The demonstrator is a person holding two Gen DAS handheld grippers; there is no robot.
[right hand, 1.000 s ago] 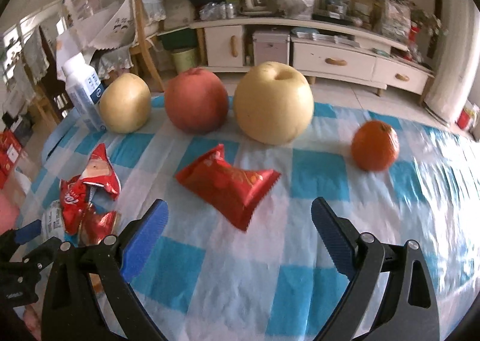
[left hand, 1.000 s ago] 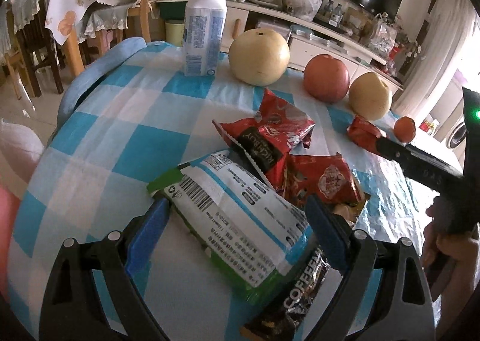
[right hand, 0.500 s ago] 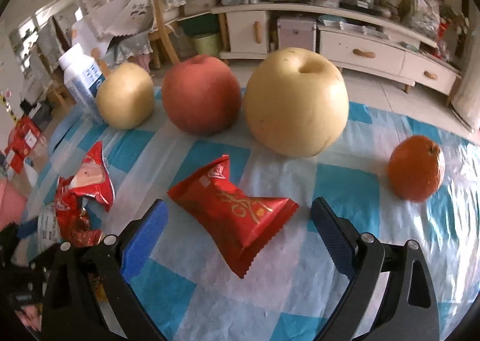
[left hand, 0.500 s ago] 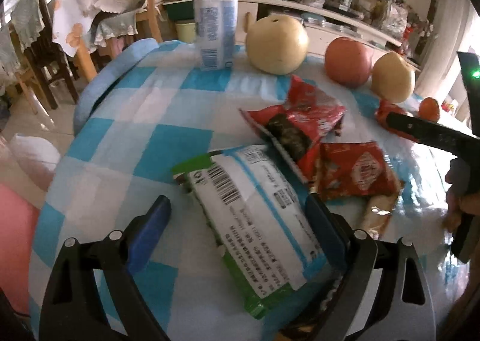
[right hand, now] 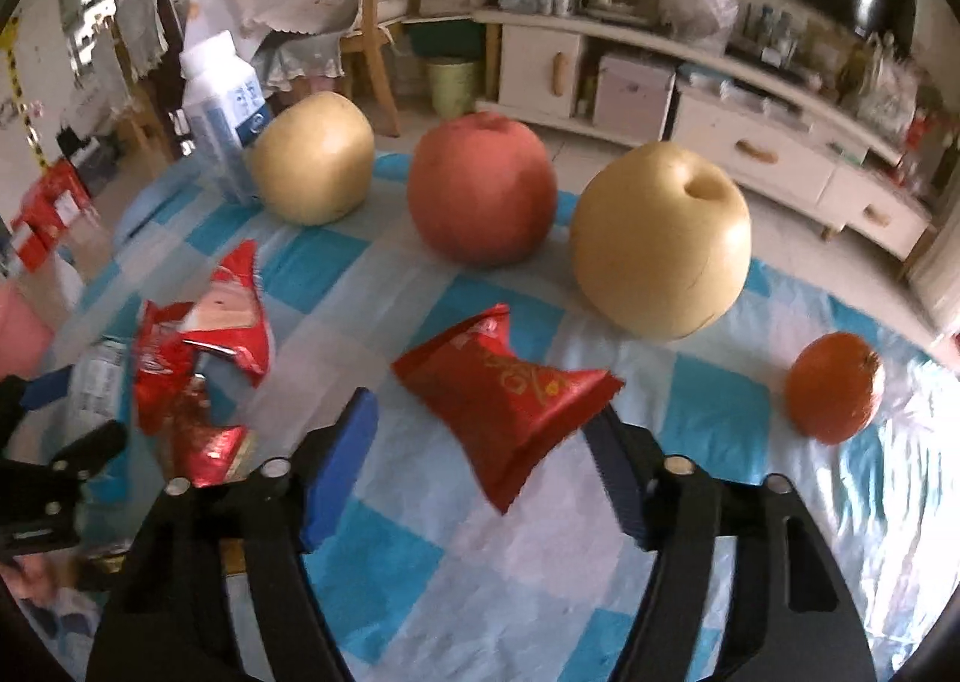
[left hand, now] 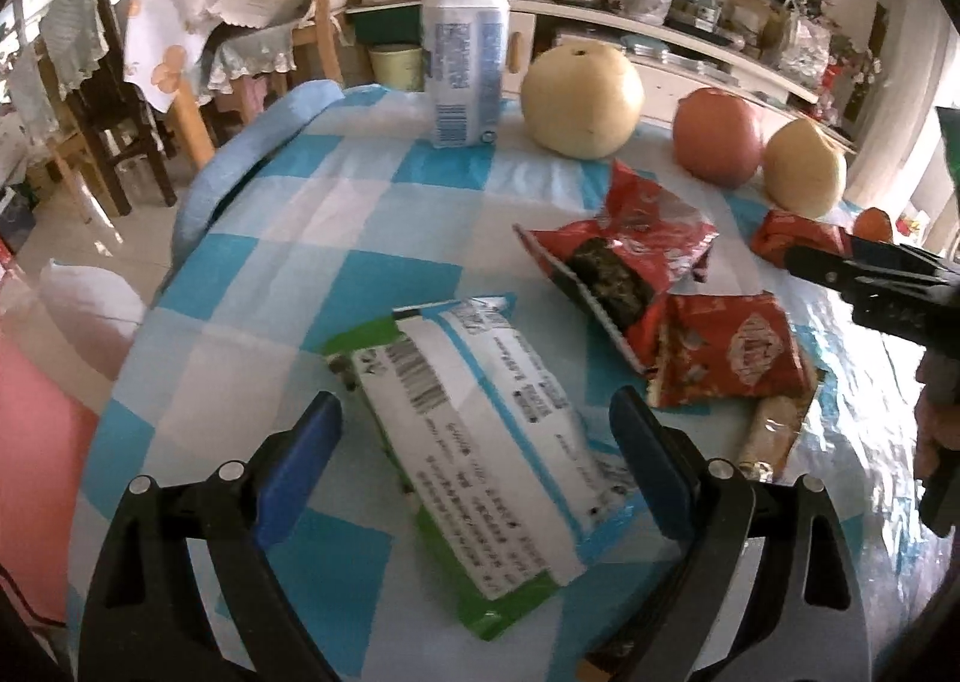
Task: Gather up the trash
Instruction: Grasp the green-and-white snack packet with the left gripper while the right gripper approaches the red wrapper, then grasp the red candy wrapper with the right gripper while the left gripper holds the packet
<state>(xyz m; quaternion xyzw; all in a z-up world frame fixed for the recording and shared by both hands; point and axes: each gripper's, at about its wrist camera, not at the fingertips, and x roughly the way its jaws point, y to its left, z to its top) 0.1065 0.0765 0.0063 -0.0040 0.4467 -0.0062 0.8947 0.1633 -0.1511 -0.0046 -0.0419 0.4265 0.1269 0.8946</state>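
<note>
In the left wrist view, the left tongs [left hand: 474, 451] hang released over the counter [left hand: 252, 262], with its blue-and-white checked cloth, their blue pads standing either side of a white and green wrapper [left hand: 480, 430] that lies flat without either pad pressing it. Just beyond lie two torn red packets [left hand: 624, 262], one overlapping the other, then a white bottle [left hand: 465, 46], two pears and an apple [left hand: 717, 136] in a row. In the right wrist view, the right tongs [right hand: 483, 439] are closing around a red candy packet [right hand: 510, 388] that lies on the cloth between the pads, neither clearly touching it. A pear [right hand: 660, 244] sits just behind it, an orange [right hand: 834, 388] off to the right.
</note>
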